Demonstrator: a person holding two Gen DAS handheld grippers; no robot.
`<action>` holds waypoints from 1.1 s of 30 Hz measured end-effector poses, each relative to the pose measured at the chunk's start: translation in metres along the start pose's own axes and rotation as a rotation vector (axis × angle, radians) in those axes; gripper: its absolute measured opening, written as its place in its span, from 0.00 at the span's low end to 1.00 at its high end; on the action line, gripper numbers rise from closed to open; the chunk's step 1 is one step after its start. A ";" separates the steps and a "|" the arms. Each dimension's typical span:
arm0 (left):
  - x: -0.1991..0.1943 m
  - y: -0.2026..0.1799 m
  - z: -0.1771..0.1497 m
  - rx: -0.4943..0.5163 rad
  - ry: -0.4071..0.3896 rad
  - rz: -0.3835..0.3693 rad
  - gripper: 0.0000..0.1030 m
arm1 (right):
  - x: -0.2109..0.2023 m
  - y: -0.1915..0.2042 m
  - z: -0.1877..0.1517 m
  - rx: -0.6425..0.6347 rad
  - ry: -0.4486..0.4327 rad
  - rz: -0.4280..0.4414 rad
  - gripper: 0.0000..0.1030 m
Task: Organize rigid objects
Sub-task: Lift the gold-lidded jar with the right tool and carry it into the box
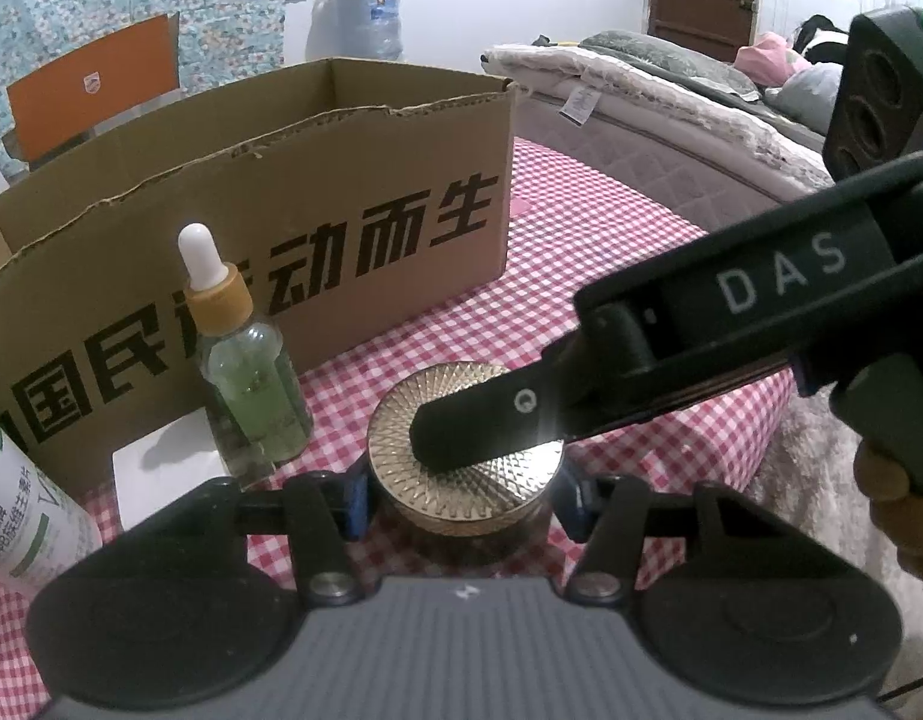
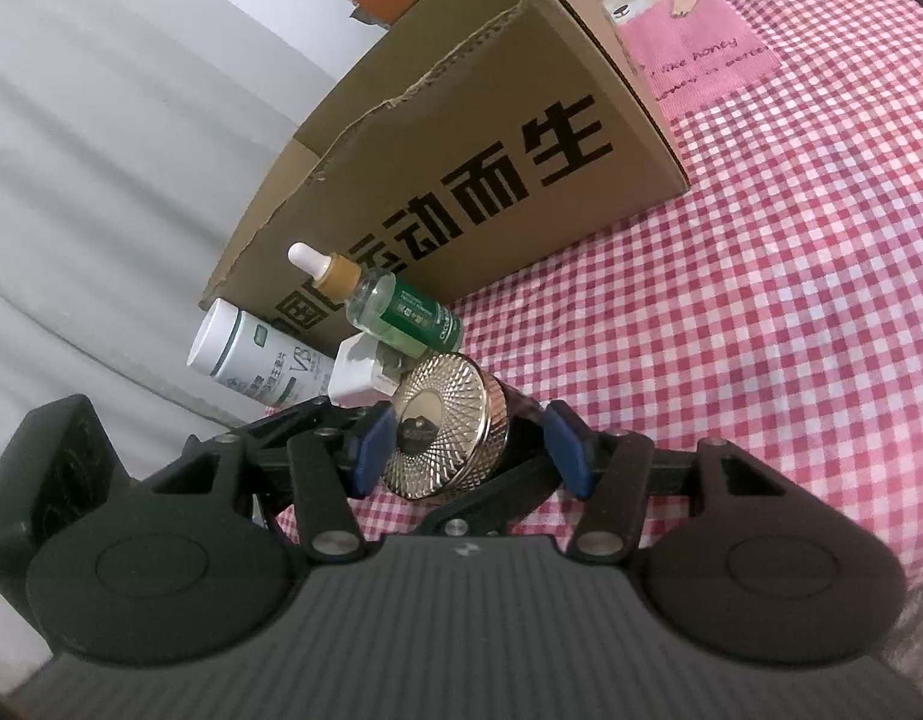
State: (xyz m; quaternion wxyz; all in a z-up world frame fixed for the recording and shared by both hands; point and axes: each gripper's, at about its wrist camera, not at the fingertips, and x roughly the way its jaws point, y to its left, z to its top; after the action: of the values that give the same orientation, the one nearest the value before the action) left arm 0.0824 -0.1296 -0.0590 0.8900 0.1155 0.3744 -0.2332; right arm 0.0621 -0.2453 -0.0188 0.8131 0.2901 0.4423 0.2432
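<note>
A jar with a gold patterned lid (image 1: 461,468) stands on the red checked cloth in front of a cardboard box (image 1: 317,198). My left gripper (image 1: 461,501) has its blue pads on both sides of the jar's body, touching it. My right gripper (image 2: 470,450) is open around the lid (image 2: 443,426), pads (image 2: 374,450) beside it with a gap on the right; in the left wrist view its finger (image 1: 491,423) lies across the lid. A green dropper bottle (image 1: 251,372) stands left of the jar.
A white vitamin bottle (image 2: 257,363) and a small white box (image 2: 359,375) sit left of the jar, by the cardboard box (image 2: 461,150). A bed (image 1: 671,102) lies beyond the table. A pink printed patch (image 2: 695,60) marks the cloth at far right.
</note>
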 end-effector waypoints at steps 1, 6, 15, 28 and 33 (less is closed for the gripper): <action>0.000 0.000 0.000 -0.001 0.000 0.001 0.56 | 0.000 0.000 0.000 0.001 0.000 0.002 0.53; -0.001 -0.002 0.000 -0.003 0.003 0.008 0.56 | -0.002 0.000 -0.001 0.000 -0.003 0.002 0.52; -0.005 -0.005 0.000 0.000 0.004 0.017 0.55 | -0.004 0.002 -0.001 -0.004 -0.004 0.001 0.51; -0.020 -0.006 0.002 0.003 -0.019 0.033 0.55 | -0.012 0.016 0.000 -0.034 -0.021 0.006 0.51; -0.033 -0.008 0.002 0.010 -0.040 0.048 0.55 | -0.019 0.024 -0.001 -0.054 -0.034 0.015 0.51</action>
State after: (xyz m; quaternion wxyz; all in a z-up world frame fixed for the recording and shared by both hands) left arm 0.0600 -0.1263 -0.0341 0.9021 0.1240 0.3524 -0.2159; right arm 0.0483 -0.2404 0.0083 0.8261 0.2755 0.4196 0.2561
